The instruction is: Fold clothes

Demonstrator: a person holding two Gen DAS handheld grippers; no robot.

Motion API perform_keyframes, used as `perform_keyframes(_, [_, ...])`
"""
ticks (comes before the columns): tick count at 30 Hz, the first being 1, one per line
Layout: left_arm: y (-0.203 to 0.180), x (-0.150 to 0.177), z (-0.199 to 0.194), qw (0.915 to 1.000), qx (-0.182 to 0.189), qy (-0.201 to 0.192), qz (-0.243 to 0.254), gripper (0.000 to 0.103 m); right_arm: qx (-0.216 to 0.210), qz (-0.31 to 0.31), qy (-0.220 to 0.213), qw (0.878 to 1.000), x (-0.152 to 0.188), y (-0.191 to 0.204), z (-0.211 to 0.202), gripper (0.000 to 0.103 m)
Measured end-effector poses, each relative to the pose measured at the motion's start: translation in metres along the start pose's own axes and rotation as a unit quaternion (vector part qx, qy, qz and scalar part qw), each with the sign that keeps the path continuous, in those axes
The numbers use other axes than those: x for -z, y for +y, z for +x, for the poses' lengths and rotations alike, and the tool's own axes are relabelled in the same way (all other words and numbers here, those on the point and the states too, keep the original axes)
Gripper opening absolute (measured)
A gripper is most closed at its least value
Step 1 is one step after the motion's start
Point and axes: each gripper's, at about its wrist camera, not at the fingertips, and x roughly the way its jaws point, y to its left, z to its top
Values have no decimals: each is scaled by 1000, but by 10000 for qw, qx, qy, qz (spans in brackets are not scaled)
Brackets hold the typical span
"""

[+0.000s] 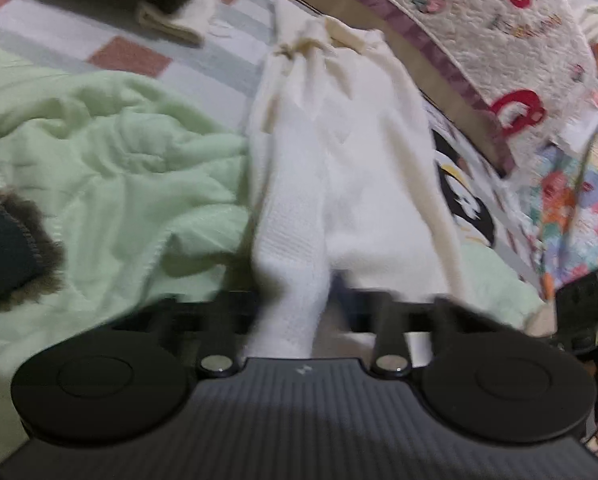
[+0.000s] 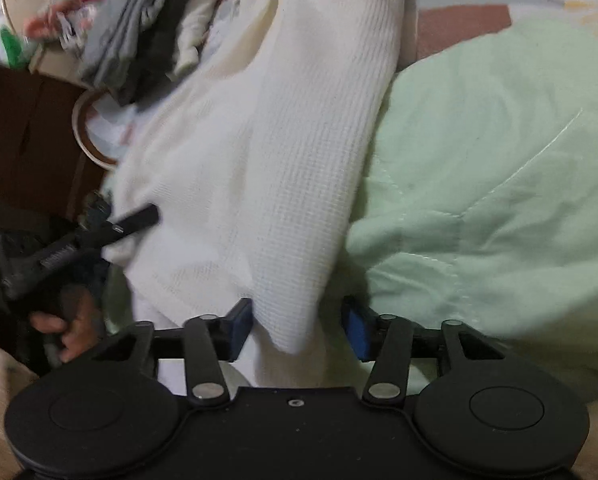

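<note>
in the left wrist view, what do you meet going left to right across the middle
dark fur-trimmed garment edge → crumpled pale green quilted blanket → white waffle-knit garment hanging up from the left gripper → black-and-white cartoon print fabric → colourful floral quilt

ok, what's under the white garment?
The white garment lies partly on a light green blanket, which shows on both sides of it. Farther up it lies over a checked bedsheet. Whatever sits directly beneath its middle is covered.
</note>
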Motion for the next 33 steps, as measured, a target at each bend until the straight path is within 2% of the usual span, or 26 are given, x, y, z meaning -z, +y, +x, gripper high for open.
perform_keyframes(3, [-10, -8, -17, 9999, 90, -53, 106, 8, -463, 147, -92, 9988, 1, -1, -5, 13])
perform_keyframes(6, [-16, -19, -42, 9994, 317, -151, 14, 7, -1341, 524, -424, 9887, -3, -4, -38, 12])
perform_keyframes(8, [-21, -25, -55, 9984, 525, -224, -52, 7, -1606, 495, -547, 9843, -4, 0, -55, 12])
perform_keyframes(11, [-34, -30, -64, 9988, 382, -257, 185, 7, -1391, 197, -497, 9888, -4, 12, -62, 12])
perform_keyframes(15, [-40, -30, -77, 9990, 347, -188, 224, 7, -1532, -90, -384, 9874, 1, 32, -70, 12])
perform_keyframes(18, [-36, -20, -66, 9994, 51, 226, 249, 8, -955, -522, -207, 9938, 7, 42, -72, 12])
perform_keyframes(19, [-35, -16, -59, 9988, -107, 377, 286, 10, -514, -681, -127, 9963, 11, 43, -65, 12])
perform_keyframes(21, [-32, -7, -37, 9952, -562, 667, 435, 13, 341, -567, 84, 9978, 17, 32, -42, 14])
perform_keyframes(23, [-32, -2, -25, 9913, -896, 775, 573, 21, 972, -511, 409, 9931, 25, 23, -18, 20])
perform_keyframes(25, [-31, -5, -28, 9912, -980, 731, 512, 22, 1411, -923, 678, 9833, 33, 29, -6, 25])
perform_keyframes(28, [-32, -13, -43, 9876, -1251, 676, 660, 22, 1509, -1219, 769, 9780, 34, 39, -13, 29])
perform_keyframes(31, [-35, -21, -58, 9794, -1644, 621, 996, 23, 1543, -1422, 877, 9738, 29, 45, -27, 33])
perform_keyframes(33, [-38, -31, -67, 9772, -1722, 488, 1146, 23, 1531, -1577, 801, 9722, 23, 47, -46, 36])
